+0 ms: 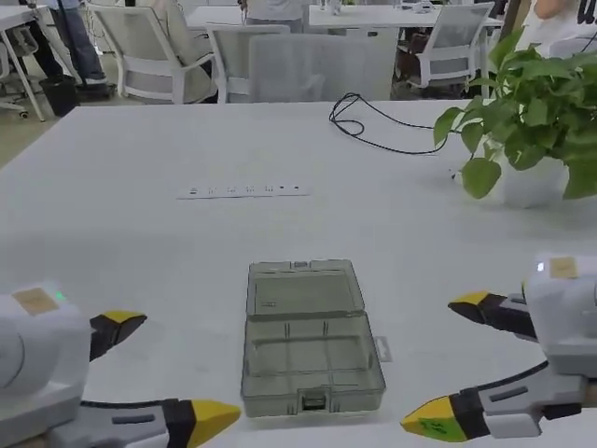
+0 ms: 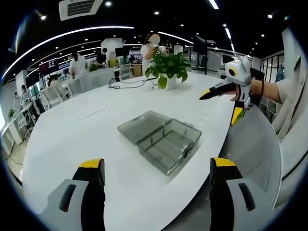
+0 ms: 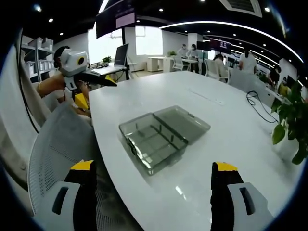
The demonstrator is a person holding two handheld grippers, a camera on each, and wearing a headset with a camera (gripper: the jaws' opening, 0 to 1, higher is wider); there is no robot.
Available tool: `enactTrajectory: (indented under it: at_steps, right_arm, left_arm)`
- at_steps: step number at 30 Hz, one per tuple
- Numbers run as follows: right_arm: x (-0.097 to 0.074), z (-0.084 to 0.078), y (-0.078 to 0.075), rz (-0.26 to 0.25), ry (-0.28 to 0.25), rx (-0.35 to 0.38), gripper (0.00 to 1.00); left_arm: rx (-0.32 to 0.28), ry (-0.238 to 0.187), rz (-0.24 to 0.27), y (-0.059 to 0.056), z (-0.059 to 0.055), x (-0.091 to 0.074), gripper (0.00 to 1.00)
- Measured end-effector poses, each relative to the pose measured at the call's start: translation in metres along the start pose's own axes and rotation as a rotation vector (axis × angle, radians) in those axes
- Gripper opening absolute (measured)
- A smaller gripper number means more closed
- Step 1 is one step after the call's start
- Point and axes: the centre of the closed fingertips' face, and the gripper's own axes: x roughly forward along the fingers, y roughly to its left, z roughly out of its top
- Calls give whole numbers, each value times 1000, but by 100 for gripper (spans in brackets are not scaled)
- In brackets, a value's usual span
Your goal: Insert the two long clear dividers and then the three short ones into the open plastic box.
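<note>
An open clear grey plastic box [image 1: 312, 359] lies near the table's front edge, its lid [image 1: 303, 289] folded flat behind it. The same box [image 2: 166, 142] [image 3: 151, 139] is in both gripper views. A row of small clear strips [image 1: 244, 190], seemingly the dividers, lies farther back on the table. My left gripper [image 1: 168, 369] [image 2: 156, 166] is open to the left of the box and holds nothing. To the right of the box, my right gripper [image 1: 443, 362] [image 3: 153, 166] is open and also holds nothing. Each gripper points at the box from its side.
A potted green plant [image 1: 536, 131] stands at the back right, with a black cable [image 1: 373, 121] looped on the table beside it. White chairs [image 1: 159, 47] line the table's far side. A mesh chair seat [image 3: 62, 139] sits at the near edge.
</note>
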Motion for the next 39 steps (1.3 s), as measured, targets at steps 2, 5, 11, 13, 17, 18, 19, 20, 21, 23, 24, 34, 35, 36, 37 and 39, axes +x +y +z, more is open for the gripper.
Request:
enactTrajectory:
  at_steps: [2, 5, 11, 13, 17, 18, 19, 20, 21, 23, 24, 34, 35, 36, 37, 39]
  right_arm:
    - [1, 0, 1, 2, 0, -2, 100]
    - [1, 1, 1, 3, 0, -3, 100]
    - [1, 1, 1, -4, -1, 6, 100]
    - [2, 1, 2, -3, -4, 13, 100]
    - [3, 1, 2, -4, -1, 16, 99]
    - [4, 2, 1, -6, -1, 18, 99]
    - [4, 2, 1, -7, -2, 19, 99]
    - [5, 3, 0, -8, -4, 21, 99]
    - [6, 3, 0, -8, -4, 23, 99]
    - [7, 4, -1, -10, -4, 27, 99]
    - [8, 5, -1, -10, -5, 27, 99]
    - [15, 8, -3, -12, -4, 40, 98]
    - [15, 9, -4, -12, -4, 40, 98]
    - [15, 9, -4, -13, -4, 42, 98]
    - [16, 9, -3, -13, -4, 43, 98]
    - [16, 10, -4, -15, -4, 45, 97]
  left_arm:
    - [-1, 8, -3, 0, -1, 1, 92]
    - [-2, 15, 7, 5, -2, 2, 88]
    - [-42, 47, 50, 24, -7, 2, 77]
    - [-34, 70, 72, 31, -11, 2, 77]
    - [-31, 100, 91, 42, -18, 4, 73]
    - [-40, 109, 94, 46, -21, 4, 71]
    - [-44, 112, 100, 49, -22, 5, 70]
    - [-53, 121, 110, 55, -25, 5, 68]
    - [-56, 125, 115, 58, -27, 5, 67]
    - [-67, 131, 136, 68, -31, 5, 64]
    - [-80, 139, 148, 74, -35, 4, 63]
    - [-88, 193, 211, 110, -59, 8, 52]
    - [-89, 201, 212, 112, -61, 9, 51]
    - [-88, 207, 214, 114, -64, 10, 50]
    - [-87, 214, 216, 116, -66, 11, 49]
    - [-87, 229, 217, 121, -71, 12, 47]
